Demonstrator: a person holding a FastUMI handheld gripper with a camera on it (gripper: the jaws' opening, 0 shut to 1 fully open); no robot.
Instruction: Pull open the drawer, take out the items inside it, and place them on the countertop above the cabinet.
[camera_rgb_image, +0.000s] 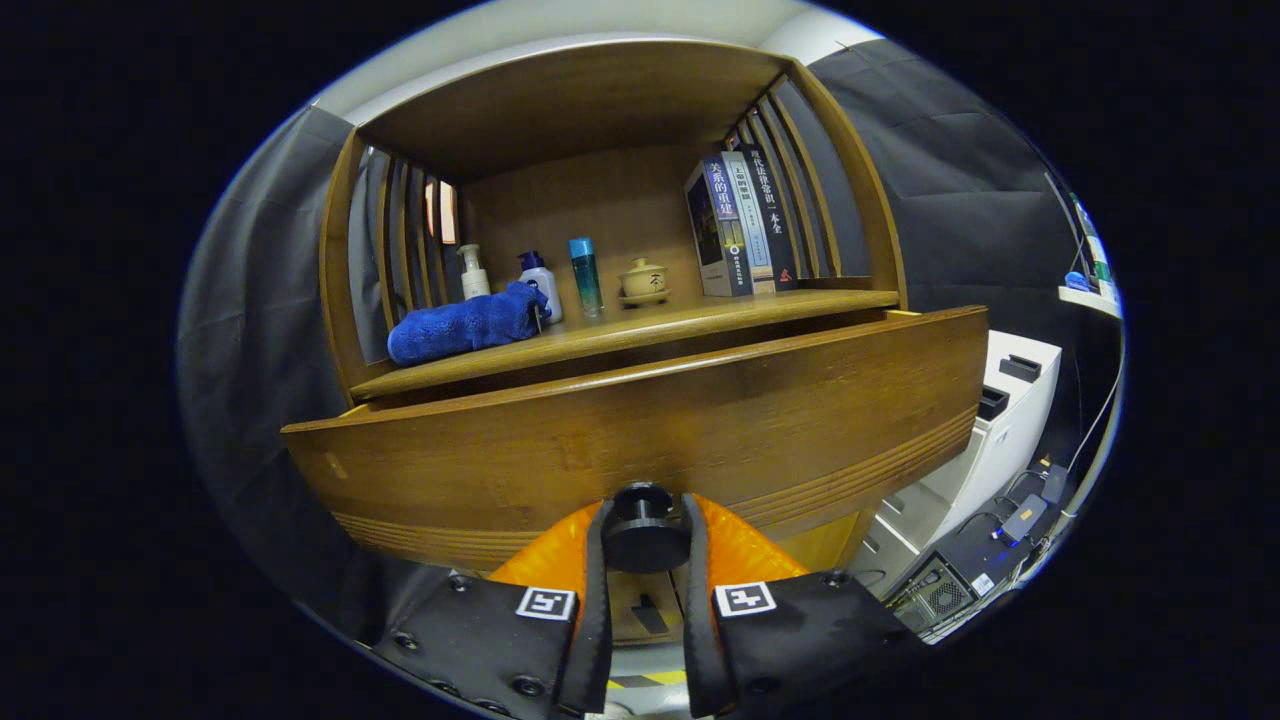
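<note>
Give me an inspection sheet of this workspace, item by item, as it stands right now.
Surface: wooden countertop above the cabinet, bare along its front edge.
Job's things: drawer pulled partly out; its inside is hidden behind the drawer front. Blue towel lies on the countertop.
Clutter: pump bottle, white bottle, teal bottle, small lidded cup and upright books at the back.
Grippers: gripper shut on the black knob of the drawer front.
Cables: several run on the floor by a black box.
Surroundings: white drawer unit beside the cabinet; black cloth walls.
</note>
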